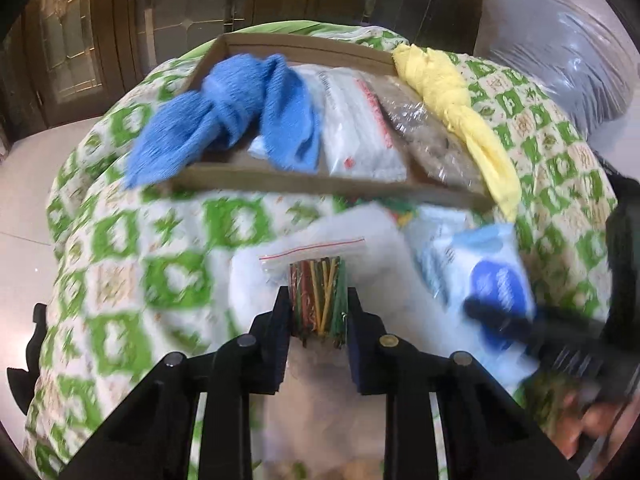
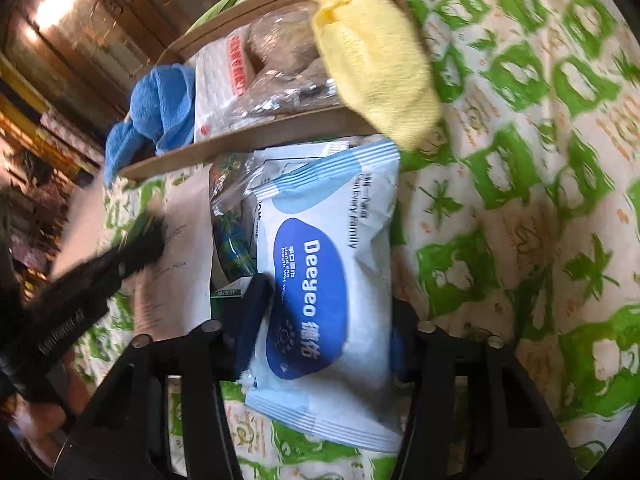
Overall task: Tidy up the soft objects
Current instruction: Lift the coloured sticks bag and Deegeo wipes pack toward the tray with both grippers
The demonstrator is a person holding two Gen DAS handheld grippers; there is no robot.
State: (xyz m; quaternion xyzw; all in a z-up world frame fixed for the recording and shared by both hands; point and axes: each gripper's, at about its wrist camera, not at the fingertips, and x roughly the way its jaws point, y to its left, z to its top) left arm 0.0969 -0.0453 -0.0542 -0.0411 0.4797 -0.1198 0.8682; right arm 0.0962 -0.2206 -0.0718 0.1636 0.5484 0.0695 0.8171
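A big green-and-white cloth (image 1: 120, 248) covers the table near brown doors (image 1: 80, 40), the left gripper (image 1: 319, 312) squeezes a small bag of colored sticks (image 1: 318, 292) standing upright, and the right gripper (image 2: 320, 344) hugs the wipes pack (image 2: 324, 280), lying lengthwise toward the cardboard tray (image 1: 280, 184).

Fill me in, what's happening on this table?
A person is sorting soft items with two handheld tools. The left tool is shut on a zip bag of coloured sticks. The right tool straddles a wet wipes pack. The cardboard tray already holds a blue cloth, packets and a yellow cloth.
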